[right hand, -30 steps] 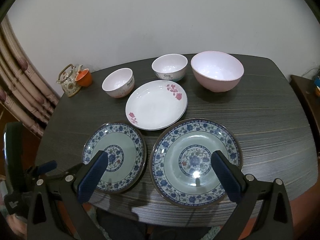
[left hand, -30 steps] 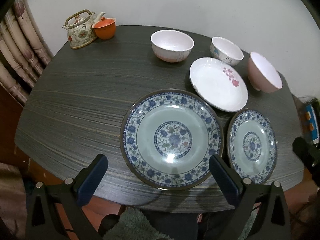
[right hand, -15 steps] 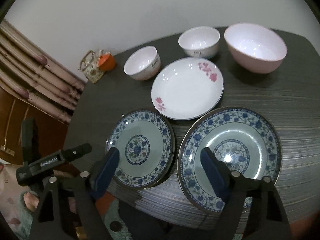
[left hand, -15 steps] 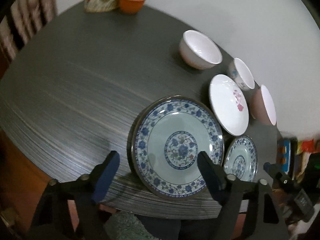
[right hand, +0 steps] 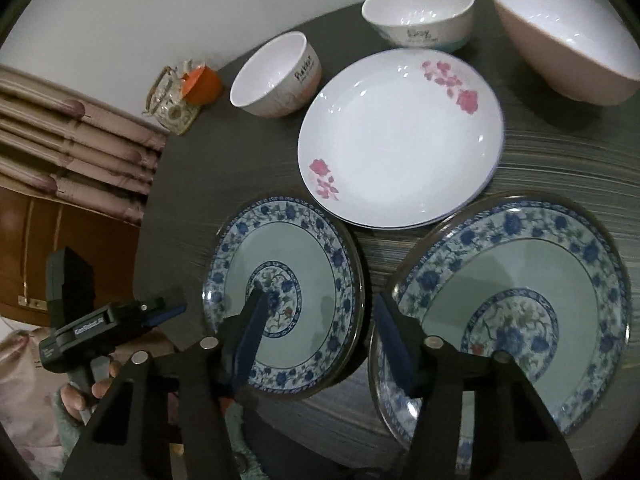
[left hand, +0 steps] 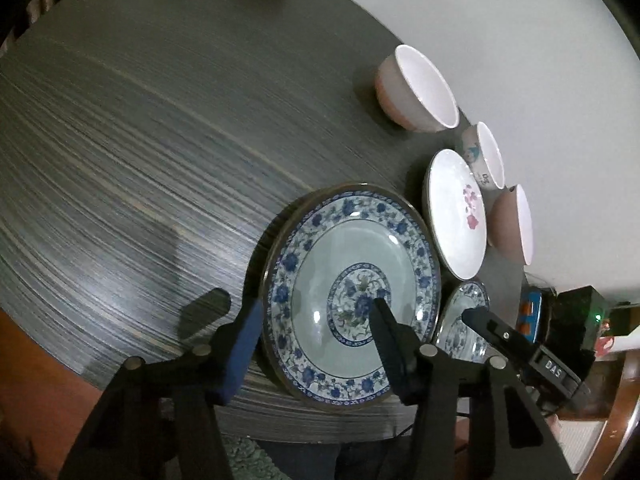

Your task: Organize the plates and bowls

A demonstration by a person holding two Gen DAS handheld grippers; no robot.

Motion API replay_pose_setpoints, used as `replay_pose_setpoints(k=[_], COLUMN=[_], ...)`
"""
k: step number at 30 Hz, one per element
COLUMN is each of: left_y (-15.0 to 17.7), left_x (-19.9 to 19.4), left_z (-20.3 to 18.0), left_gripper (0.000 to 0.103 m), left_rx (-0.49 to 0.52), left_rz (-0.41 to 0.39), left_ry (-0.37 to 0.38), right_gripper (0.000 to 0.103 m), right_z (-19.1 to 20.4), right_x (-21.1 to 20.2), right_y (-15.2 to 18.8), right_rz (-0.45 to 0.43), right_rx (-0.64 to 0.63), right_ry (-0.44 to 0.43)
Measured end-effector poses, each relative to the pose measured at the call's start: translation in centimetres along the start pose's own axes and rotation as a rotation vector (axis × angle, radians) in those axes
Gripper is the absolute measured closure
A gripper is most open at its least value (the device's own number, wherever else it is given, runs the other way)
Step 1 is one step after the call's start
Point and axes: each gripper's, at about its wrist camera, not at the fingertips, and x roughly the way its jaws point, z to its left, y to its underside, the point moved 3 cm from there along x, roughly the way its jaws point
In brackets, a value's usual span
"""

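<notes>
A large blue-patterned plate (left hand: 352, 280) (right hand: 516, 304) and a smaller matching plate (right hand: 286, 292) (left hand: 466, 320) lie near the front edge of the dark table (left hand: 140, 140). Behind them lies a white plate with pink flowers (right hand: 400, 136) (left hand: 456, 212). Three bowls stand at the back: a pink one (right hand: 560, 36) (left hand: 514, 220), a white one with blue base (right hand: 420, 12) (left hand: 486, 156), and a white-pink one (right hand: 276, 76) (left hand: 416, 94). My left gripper (left hand: 316, 308) is open, its jaws straddling the large plate's left rim. My right gripper (right hand: 322, 312) is open, its jaws straddling the small plate's right rim.
A patterned teapot (right hand: 170, 100) and an orange cup (right hand: 202, 82) stand at the table's far left corner. Curtains (right hand: 72, 152) and a wooden cabinet (right hand: 60, 248) lie left of the table. The other gripper shows in each view's lower corner.
Both grippers have tilted and come down closer to the plates. The left now straddles the large plate's rim, the right the small plate's rim. Both jaws have narrowed somewhat.
</notes>
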Motion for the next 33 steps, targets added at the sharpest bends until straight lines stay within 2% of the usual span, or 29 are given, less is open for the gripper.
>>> replay_pose_setpoints(k=[10, 17, 23, 25, 29, 33], left_y=[-0.4, -0.4, -0.3, -0.4, -0.4, -0.6], left_x=[1.8, 3.1, 3.8, 4.1, 4.5, 4.4], left_z=[1.2, 1.5, 1.2, 1.0, 0.8, 0.7], left_gripper=[0.047, 0.048, 0.064, 0.073, 0.080, 0.082], left_rx=[-0.021, -0.019, 0.010, 0.020, 0.052, 0.064], left_rz=[0.025, 0.045, 0.059, 0.062, 0.055, 0.038], left_ry=[-0.019, -0.046, -0.046, -0.050, -0.080, -0.093], right_gripper=[0.056, 0.062, 0.073, 0.076, 0.087, 0.088], right_z=[0.0, 0.0, -0.4, -0.5, -1.2, -1.1], right_x=[3.2, 4.9, 5.9, 6.1, 6.4, 6.5], right_y=[-1.7, -2.5, -2.8, -2.9, -2.8, -2.6], right_rz=[0.061, 0.089, 0.110, 0.114, 0.115, 0.107], right_rx=[-0.003, -0.005, 0.003, 0.000, 0.008, 0.006], right_ry=[0.019, 0.029, 0.035, 0.037, 0.045, 0.032])
